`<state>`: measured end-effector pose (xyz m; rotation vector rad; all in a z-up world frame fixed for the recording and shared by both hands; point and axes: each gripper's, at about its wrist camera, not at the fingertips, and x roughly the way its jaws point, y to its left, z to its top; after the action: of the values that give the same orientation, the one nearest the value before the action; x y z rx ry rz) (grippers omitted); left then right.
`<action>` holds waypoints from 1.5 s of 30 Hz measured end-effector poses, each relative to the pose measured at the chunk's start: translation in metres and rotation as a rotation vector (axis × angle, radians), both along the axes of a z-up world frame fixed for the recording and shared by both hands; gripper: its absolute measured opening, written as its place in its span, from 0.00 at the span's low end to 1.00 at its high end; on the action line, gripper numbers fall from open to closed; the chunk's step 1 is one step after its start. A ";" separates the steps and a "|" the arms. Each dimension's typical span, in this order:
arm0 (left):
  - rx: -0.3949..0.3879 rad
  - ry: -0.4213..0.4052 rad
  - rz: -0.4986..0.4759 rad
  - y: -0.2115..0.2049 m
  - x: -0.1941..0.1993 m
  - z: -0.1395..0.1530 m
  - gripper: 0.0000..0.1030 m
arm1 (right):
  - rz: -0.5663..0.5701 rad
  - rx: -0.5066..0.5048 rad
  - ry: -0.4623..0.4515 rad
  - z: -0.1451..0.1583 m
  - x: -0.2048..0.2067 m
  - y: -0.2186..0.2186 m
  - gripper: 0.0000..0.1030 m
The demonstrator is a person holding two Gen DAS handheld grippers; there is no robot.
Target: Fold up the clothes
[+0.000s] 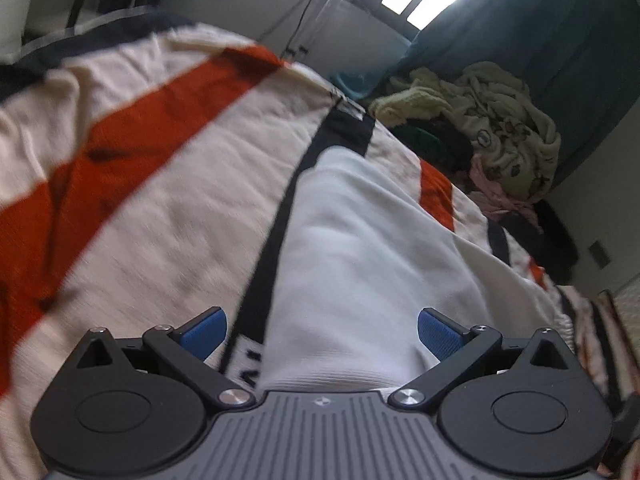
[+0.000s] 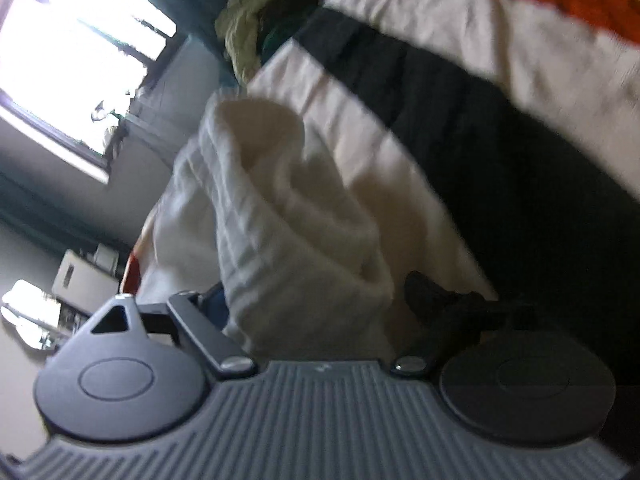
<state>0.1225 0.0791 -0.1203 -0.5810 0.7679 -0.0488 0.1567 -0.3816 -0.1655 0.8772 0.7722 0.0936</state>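
White garment (image 1: 360, 248) lies on the striped blanket (image 1: 152, 216), running from the left gripper (image 1: 322, 332) up toward 12 o'clock. It looks smooth, off-white, with a black band along its 9 o'clock edge and a black patch at the far end. Printed lettering near the gripper's base is too blurred to read.

Left gripper: jaws spread wide, blue pads (image 1: 204, 330) apart on either side of the garment's near end, not pinching it. Whether the pads touch the fabric, can't tell.

Right gripper (image 2: 320, 300): a thick ribbed fold of the white garment (image 2: 288, 216) bunches up between the fingers and rises toward 11 o'clock. The left finger is buried behind the cloth and the right one is dark and blurred, so I can't tell whether it's clamped.

Blanket: cream with orange and black stripes (image 2: 460, 92), under everything.

Surroundings: a pile of unfolded clothes (image 1: 492, 128), pale yellow, pink and dark pieces, sits at 2 o'clock in the left view, against a dark teal curtain (image 1: 540, 32). The same pile (image 2: 256, 12) is at 11 o'clock in the right view. A bright window (image 2: 68, 56) is at 10 o'clock there.
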 end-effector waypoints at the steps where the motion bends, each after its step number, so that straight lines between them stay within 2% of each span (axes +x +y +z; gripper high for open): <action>1: -0.018 0.012 -0.004 -0.001 0.003 -0.004 0.99 | 0.021 0.015 0.002 -0.002 0.001 0.003 0.89; 3: -0.055 0.036 -0.012 -0.002 0.007 -0.013 0.98 | 0.062 0.037 -0.014 0.002 -0.002 0.010 0.89; 8: -0.145 0.054 0.022 0.005 0.014 -0.030 0.95 | 0.104 0.130 -0.189 0.020 -0.019 0.017 0.90; 10: -0.171 0.054 0.023 0.006 0.017 -0.034 0.92 | 0.101 0.124 -0.173 0.017 -0.019 0.018 0.89; 11: -0.182 0.057 0.023 0.007 0.018 -0.036 0.86 | 0.098 0.117 -0.147 0.013 -0.018 0.019 0.88; 13: -0.188 0.059 0.017 0.006 0.020 -0.040 0.76 | 0.107 0.092 -0.061 0.000 -0.010 0.021 0.81; 14: -0.190 0.058 0.011 0.005 0.020 -0.041 0.67 | 0.115 0.065 -0.039 -0.003 -0.005 0.023 0.75; 16: -0.192 0.050 0.009 0.006 0.021 -0.041 0.62 | 0.117 0.030 -0.050 0.000 -0.007 0.025 0.73; 18: -0.209 0.037 0.010 0.008 0.020 -0.040 0.51 | 0.117 0.007 -0.071 0.009 -0.013 0.028 0.56; 21: -0.252 0.020 0.015 0.012 0.017 -0.035 0.40 | 0.102 0.017 -0.110 0.020 -0.018 0.028 0.36; 24: -0.260 -0.036 -0.004 0.012 0.009 -0.021 0.35 | 0.080 0.019 -0.157 0.035 -0.026 0.028 0.32; 27: -0.314 -0.069 -0.013 0.015 -0.001 -0.006 0.34 | 0.060 0.021 -0.202 0.054 -0.040 0.025 0.31; 31: -0.352 -0.124 -0.048 0.005 -0.013 0.030 0.33 | 0.035 0.066 -0.244 0.085 -0.052 0.009 0.31; 37: -0.370 -0.180 -0.113 -0.045 0.006 0.084 0.33 | 0.002 0.094 -0.292 0.134 -0.053 -0.039 0.31; 41: -0.351 -0.186 -0.180 -0.109 0.052 0.106 0.33 | -0.042 0.073 -0.288 0.156 -0.032 -0.092 0.31; 45: -0.338 -0.176 -0.247 -0.187 0.109 0.113 0.33 | -0.115 0.028 -0.304 0.169 -0.003 -0.150 0.31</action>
<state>0.2314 -0.1082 -0.0072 -0.7876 0.6595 -0.4594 0.1540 -0.5318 0.0036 0.9067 0.4368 0.1332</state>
